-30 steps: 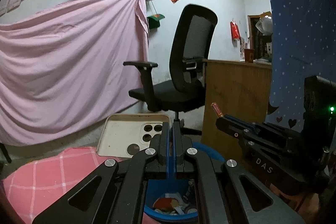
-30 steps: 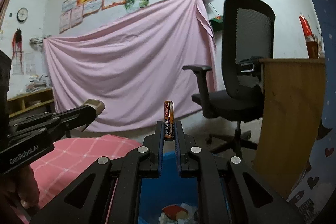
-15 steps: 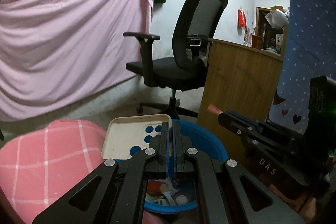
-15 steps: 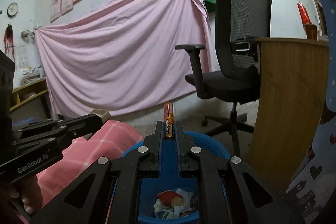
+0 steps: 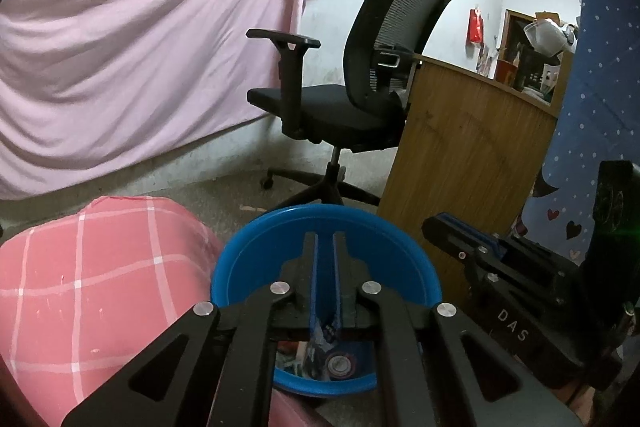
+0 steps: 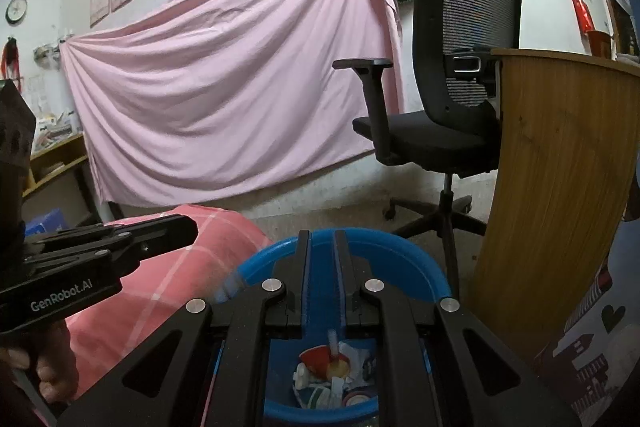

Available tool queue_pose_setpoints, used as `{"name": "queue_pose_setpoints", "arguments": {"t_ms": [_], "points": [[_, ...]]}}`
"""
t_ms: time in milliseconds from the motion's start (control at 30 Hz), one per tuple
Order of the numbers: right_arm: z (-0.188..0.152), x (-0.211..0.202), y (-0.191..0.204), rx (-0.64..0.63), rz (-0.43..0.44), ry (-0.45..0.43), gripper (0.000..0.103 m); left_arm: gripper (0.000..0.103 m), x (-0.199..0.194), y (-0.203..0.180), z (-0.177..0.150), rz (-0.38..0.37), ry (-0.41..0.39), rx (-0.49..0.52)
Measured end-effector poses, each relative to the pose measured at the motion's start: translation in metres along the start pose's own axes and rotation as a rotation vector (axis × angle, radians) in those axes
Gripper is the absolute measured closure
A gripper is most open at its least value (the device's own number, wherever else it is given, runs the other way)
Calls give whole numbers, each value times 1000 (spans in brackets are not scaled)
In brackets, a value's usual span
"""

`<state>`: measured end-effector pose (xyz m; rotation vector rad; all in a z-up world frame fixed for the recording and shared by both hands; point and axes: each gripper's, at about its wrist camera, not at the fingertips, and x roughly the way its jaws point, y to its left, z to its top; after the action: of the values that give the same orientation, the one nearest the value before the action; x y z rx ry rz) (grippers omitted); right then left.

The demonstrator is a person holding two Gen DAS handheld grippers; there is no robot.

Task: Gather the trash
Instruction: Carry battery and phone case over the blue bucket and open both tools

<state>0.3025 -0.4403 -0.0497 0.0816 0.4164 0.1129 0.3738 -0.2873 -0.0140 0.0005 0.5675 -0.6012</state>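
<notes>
Both the left tool (image 5: 324,239) and right tool (image 6: 321,237) hang slightly parted, empty, over the blue trash bin (image 6: 416,267).

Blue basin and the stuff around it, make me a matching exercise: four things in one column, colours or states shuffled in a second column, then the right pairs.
Things:
1. basin
2. office chair
3. cloth on the wall
4. right gripper

Colours or states:
A. pink, draped
B. open over the basin, holding nothing
C. blue, with trash inside
D. black, mesh back

Pairs: 1-C, 2-D, 3-A, 4-B
</notes>
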Motion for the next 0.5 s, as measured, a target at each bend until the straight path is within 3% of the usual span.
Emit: {"name": "queue_pose_setpoints", "arguments": {"t_ms": [267, 500], "points": [[1, 1, -2, 6, -7, 12, 93, 80, -6, 4, -2, 10, -17, -8], [2, -2, -1, 18, -11, 0, 88, 77, -19, 10, -1, 32, -32, -9]]}}
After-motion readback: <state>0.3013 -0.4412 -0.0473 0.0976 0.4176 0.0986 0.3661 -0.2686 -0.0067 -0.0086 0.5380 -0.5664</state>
